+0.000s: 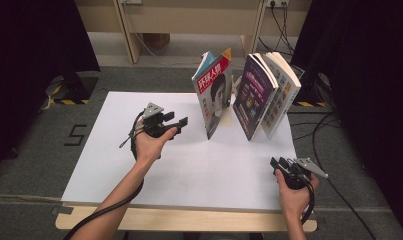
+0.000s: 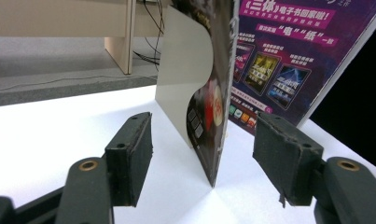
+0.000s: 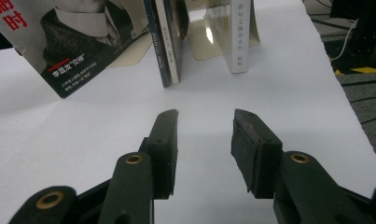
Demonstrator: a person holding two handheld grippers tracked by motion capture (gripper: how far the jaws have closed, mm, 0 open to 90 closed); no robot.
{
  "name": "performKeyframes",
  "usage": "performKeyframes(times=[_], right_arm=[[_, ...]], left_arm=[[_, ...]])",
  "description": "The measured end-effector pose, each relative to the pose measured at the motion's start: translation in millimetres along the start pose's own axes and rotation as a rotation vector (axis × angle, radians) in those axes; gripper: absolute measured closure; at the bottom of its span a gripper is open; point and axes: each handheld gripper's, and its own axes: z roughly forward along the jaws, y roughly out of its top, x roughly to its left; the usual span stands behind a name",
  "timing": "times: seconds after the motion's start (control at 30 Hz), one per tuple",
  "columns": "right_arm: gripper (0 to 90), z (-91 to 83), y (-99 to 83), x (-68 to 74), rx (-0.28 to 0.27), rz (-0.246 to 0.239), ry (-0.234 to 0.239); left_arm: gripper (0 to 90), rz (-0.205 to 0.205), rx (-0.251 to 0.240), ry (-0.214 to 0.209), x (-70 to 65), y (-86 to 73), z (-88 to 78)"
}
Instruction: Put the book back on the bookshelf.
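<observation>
1. Magazine (image 1: 214, 95) stands tilted on the white table (image 1: 114, 165), at your left gripper's (image 1: 183, 121) two o'clock.
2. Left jaws gape, empty; line its lower edge (image 2: 213, 154) up between them before squeezing.
3. Right gripper (image 1: 275, 163) rests open at five o'clock, empty; keep clear of the purple book (image 1: 254, 97).

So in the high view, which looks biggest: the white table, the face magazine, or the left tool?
1. White table
2. Face magazine
3. Left tool, though it and the magazine lie at differing distances from the camera.
</observation>
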Motion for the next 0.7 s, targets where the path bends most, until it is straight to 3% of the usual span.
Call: performKeyframes(times=[0.7], right_arm=[[61.6, 0.0, -0.6, 1.7, -0.001, -0.006, -0.002]], left_arm=[[36.6, -0.026, 0.018, 0.040, 28.5, -37.5, -36.2]])
